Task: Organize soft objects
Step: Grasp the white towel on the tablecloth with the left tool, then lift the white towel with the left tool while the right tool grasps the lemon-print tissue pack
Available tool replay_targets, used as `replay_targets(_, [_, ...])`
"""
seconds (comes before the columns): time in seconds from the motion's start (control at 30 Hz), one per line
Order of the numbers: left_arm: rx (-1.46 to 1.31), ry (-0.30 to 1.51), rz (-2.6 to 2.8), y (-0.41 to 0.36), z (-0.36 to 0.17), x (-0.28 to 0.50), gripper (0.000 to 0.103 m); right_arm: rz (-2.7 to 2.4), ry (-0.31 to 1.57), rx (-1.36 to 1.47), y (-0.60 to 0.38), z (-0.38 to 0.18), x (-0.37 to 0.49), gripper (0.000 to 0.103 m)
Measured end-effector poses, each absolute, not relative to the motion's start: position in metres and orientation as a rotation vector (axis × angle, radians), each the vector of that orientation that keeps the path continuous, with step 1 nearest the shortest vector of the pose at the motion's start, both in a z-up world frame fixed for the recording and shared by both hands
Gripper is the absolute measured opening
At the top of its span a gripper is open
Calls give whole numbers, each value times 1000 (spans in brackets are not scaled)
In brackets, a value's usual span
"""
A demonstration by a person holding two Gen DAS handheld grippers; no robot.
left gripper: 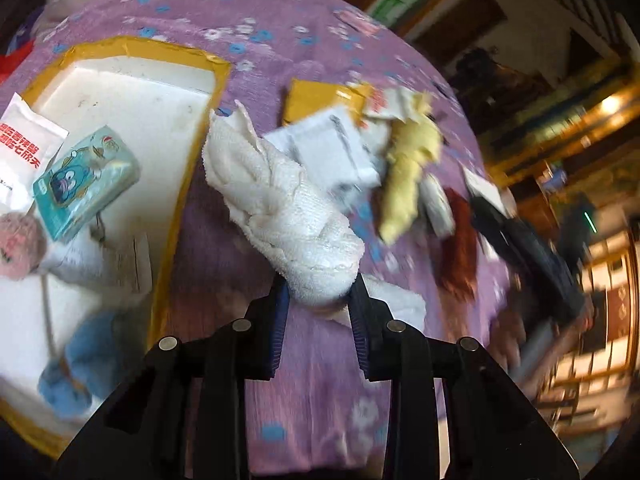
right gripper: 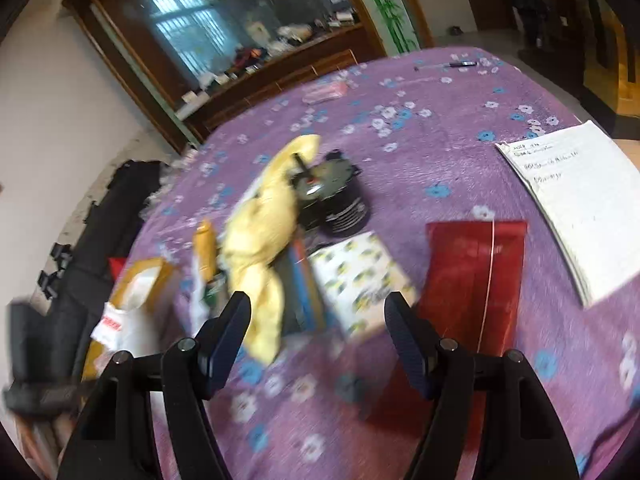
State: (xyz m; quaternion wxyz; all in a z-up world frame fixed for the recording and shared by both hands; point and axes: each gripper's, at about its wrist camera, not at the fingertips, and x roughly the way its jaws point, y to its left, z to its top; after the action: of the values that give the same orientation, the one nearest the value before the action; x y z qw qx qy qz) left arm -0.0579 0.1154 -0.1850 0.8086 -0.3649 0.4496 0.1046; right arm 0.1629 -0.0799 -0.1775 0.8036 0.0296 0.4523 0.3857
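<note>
My left gripper (left gripper: 320,296) is shut on a white towel (left gripper: 280,200) and holds it above the purple flowered tablecloth (left gripper: 320,380), just right of a white foam box (left gripper: 132,112) with yellow tape on its rim. The box holds a teal tissue pack (left gripper: 86,184), a white packet (left gripper: 24,148), a pink plush (left gripper: 18,244) and a blue plush (left gripper: 80,364). A yellow cloth (left gripper: 408,172) lies further right; it also shows in the right wrist view (right gripper: 260,232). My right gripper (right gripper: 316,328) is open and empty, close to the yellow cloth's near end.
Around the yellow cloth lie a black round object (right gripper: 336,200), a patterned booklet (right gripper: 360,280), a red envelope (right gripper: 476,276), a white notebook (right gripper: 584,204) and a pen (right gripper: 460,65). A black bag (right gripper: 80,260) is off the table's left edge. Papers (left gripper: 332,152) and a yellow parcel (left gripper: 312,100) lie behind the towel.
</note>
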Motion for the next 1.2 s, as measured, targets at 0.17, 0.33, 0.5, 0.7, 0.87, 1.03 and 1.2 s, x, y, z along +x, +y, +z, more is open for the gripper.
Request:
replay_targets(0.17, [-674, 989, 168, 92, -185, -63, 28, 743, 979, -66, -58, -197, 176, 70])
replay_targets(0.33, [-518, 1055, 138, 69, -191, -53, 28, 708, 959, -109, -62, -204, 161, 64])
replay_targets(0.5, [-501, 1113, 91, 65, -208, -28, 29, 684, 976, -91, -76, -200, 140, 27])
replay_targets(0.7, [-559, 1109, 114, 69, -221, -10, 36, 732, 989, -8, -94, -200, 123, 18])
replay_targets(0.87, [-596, 1075, 118, 67, -220, -21, 41, 753, 1017, 34, -91, -202, 127, 38])
replay_targets(1.03, [-601, 1083, 139, 66, -226, -21, 42, 744, 1019, 25, -80, -203, 129, 61])
replay_targets(1.2, [-605, 1077, 159, 66, -230, -12, 38, 690, 1002, -44, -65, -211, 128, 55])
